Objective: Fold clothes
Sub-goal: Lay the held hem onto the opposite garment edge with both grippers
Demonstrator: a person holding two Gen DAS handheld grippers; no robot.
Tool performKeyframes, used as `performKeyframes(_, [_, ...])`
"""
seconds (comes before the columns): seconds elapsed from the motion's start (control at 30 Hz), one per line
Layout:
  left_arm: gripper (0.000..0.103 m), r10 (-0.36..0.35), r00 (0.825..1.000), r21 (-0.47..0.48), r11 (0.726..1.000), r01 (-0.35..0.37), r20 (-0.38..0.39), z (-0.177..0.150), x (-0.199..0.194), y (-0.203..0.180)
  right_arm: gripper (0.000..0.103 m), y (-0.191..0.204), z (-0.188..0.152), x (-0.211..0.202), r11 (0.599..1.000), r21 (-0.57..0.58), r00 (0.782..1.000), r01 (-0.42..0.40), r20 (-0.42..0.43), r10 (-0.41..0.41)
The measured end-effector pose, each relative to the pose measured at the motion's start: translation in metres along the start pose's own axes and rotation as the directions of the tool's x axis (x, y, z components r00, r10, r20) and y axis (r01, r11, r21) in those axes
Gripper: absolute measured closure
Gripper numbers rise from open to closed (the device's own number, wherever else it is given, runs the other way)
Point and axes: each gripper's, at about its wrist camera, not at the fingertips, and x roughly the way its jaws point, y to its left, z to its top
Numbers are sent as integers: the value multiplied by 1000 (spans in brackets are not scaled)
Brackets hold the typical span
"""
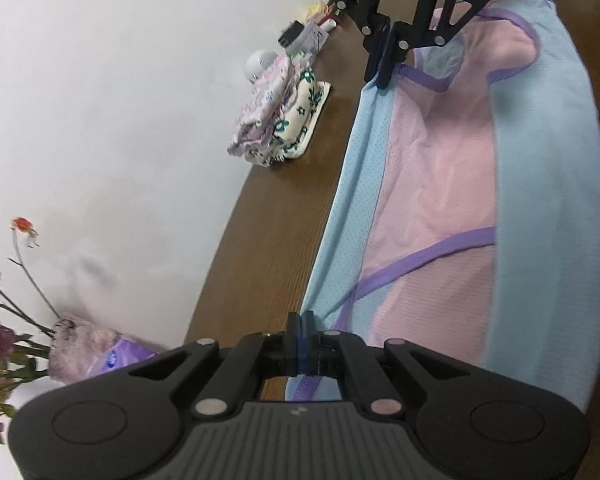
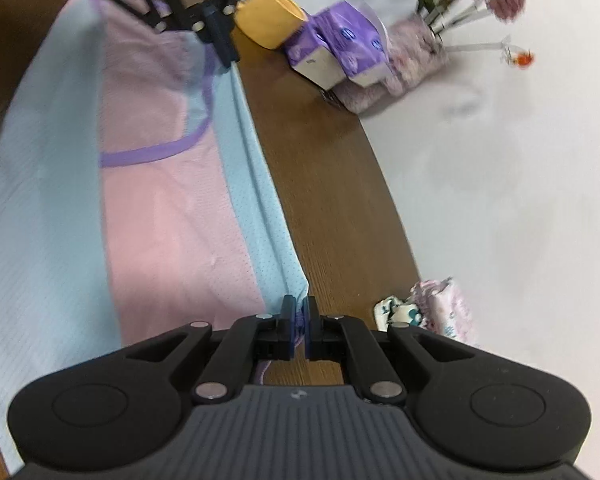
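My left gripper [image 1: 300,328] and right gripper [image 2: 299,312] are each clamped on one end of the top's [image 1: 432,184] blue side edge, stretched taut above the surface [image 1: 268,216]. I should carry both ends across level, evenly, keeping tension.

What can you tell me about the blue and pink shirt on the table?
The shirt is a thin, dotted mesh top, pink in the middle with light blue sides and purple trim along its curved openings. It lies spread on the brown wooden table. One long blue edge is lifted and pulled straight. The left gripper is shut on one end of that edge, and the right gripper is shut on the other end. The rest lies flat with soft wrinkles.
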Motion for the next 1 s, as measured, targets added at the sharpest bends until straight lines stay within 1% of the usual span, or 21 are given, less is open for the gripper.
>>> performKeyframes(0.13, [103,11,1000,11,1000,-11,4,-3,-12,-14,100,26,2,-12,996,-89,999,31,15,-30])
performKeyframes(0.2, [103,13,1000,14,1000,-13,7,-4,-17,-21,100,38,3,-15,990,-131,998,62,18,-60])
performKeyframes(0.33, [103,8,1000,7,1000,-9,9,-7,-25,-33,100,52,5,-18,981,-165,994,105,28,-102])
performKeyframes(0.67, [103,-18,1000,-17,1000,18,15,-11,-38,-49,100,78,3,-29,979,-188,997,78,37,-73])
performKeyframes(1.0, [103,-59,998,-16,998,59,-15,-19,-43,-59,98,90,-2,-36,984,-178,1000,23,22,-19])
